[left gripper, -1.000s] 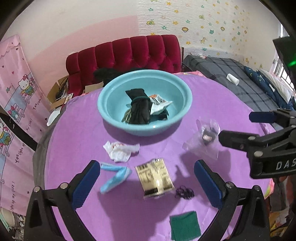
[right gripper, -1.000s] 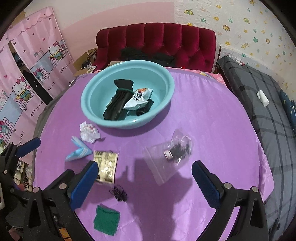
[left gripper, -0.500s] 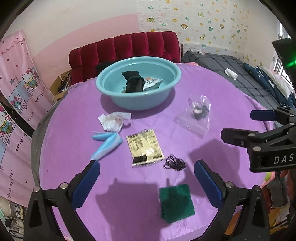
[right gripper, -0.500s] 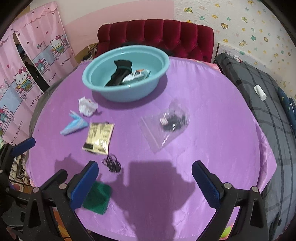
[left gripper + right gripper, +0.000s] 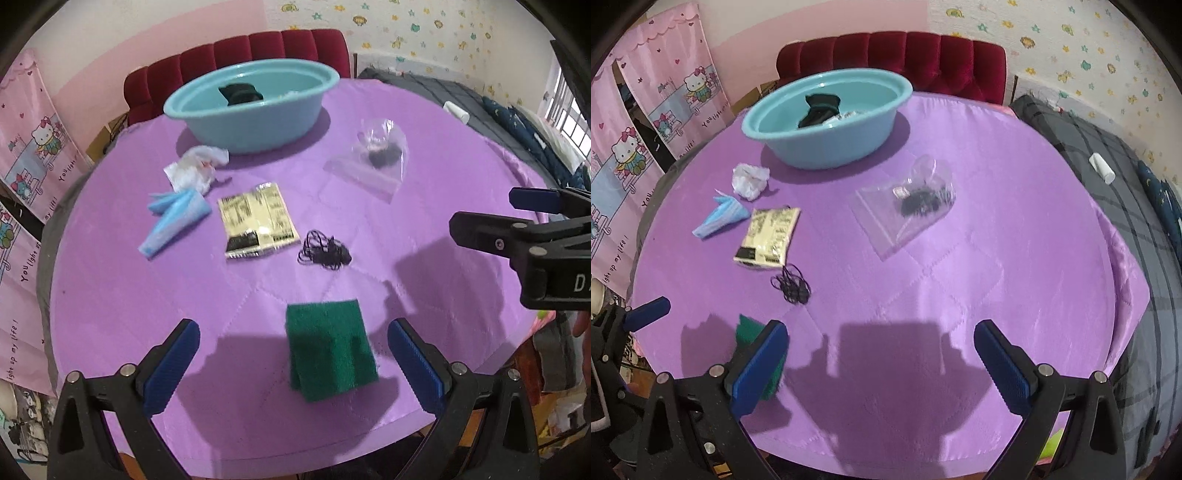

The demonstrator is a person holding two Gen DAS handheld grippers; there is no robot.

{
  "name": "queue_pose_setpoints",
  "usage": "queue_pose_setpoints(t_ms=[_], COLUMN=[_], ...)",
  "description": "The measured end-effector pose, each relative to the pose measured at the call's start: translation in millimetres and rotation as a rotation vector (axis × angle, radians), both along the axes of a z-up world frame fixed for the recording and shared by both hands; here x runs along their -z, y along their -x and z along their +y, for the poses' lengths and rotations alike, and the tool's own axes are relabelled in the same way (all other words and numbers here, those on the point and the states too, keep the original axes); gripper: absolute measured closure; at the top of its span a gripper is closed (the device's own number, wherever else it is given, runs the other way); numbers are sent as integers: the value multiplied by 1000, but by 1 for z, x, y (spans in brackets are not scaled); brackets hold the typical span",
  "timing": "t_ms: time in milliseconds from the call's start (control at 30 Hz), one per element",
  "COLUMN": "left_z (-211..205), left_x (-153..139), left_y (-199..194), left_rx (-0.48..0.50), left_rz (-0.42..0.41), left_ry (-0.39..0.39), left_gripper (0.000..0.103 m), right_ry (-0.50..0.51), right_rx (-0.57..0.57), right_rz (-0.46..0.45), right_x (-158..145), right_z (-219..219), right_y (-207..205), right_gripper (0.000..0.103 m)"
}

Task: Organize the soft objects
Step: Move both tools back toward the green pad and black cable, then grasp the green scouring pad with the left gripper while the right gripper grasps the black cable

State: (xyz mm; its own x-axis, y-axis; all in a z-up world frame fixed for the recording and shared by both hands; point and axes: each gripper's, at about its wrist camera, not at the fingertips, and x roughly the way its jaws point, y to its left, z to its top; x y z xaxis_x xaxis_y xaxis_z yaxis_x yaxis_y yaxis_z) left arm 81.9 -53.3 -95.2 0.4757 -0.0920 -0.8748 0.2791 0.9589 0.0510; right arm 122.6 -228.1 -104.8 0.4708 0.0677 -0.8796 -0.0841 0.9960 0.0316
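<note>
Counter [image 5: 436, 221]: round, draped in purple cloth, carrying every loose item here.
Basin [image 5: 258, 125]: teal, sitting at the far edge of the counter, with dark fabric [image 5: 240, 94] bundled inside it.
Clear bag [image 5: 373, 162]: flat on the counter's right half, near the basin, something small and black sealed inside.
Green cloth [image 5: 328, 350]: folded square right at the near edge, lying between the left tool's two blue pads.
Yellow packet [image 5: 256, 219]: mid-counter, label side up, just beside the blue mask.
Blue mask [image 5: 173, 221]: folded, toward the left edge, its top end touching the tissue.
White tissue [image 5: 195, 170]: crumpled, just in front of the basin.
Black hair ties [image 5: 323, 253]: a small tangle just right of the packet's near corner.
Left tool [image 5: 291, 360]: spread wide, gripping nothing, low over the near edge.
Right tool [image 5: 881, 363]: also spread wide, nothing between the pads, above bare cloth at the near edge.
</note>
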Motion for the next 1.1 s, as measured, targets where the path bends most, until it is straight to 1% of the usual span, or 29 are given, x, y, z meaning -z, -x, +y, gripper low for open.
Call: queue_pose_setpoints(t_ms=[333, 467, 700, 733, 767, 800, 867, 900, 933, 1000, 1100], left_z=[-9, -12, -13, -13, -13, -13, -13, -12, -11, -6, 3], left_x=[25, 35, 50, 52, 55, 56, 59, 59, 58, 58, 53], left_y=[-4, -7, -14, -15, -16, -17, -17, -16, -16, -16, -17], left_rx=[10, 11, 16, 15, 14, 14, 20, 26, 36, 34, 16], left_rz=[64, 91, 135, 144, 157, 165, 172, 166, 171, 189, 183], left_ry=[-5, -11, 0, 0, 7, 11, 0, 6, 33, 80, 102], left_gripper=[0, 0, 1, 7, 22, 33, 75, 85, 92, 93, 93], right_ry=[-5, -18, -8, -9, -9, -9, -7, -8, -13, -17, -16], right_rx=[7, 10, 16, 20, 24, 25, 26, 26, 25, 19, 6], right_rz=[24, 49, 71, 74, 78, 80, 83, 84, 86, 87, 90], right_x=[11, 15, 21, 22, 23, 24, 25, 26, 26, 27, 30], right_z=[-4, -5, -8, -9, -10, -11, -11, -10, -9, -6, 0], right_y=[-1, -2, -4, -4, -4, -5, -6, -6, -7, -9, -11], right_gripper=[0, 0, 0, 0, 0, 0, 0, 0, 0, 0, 0])
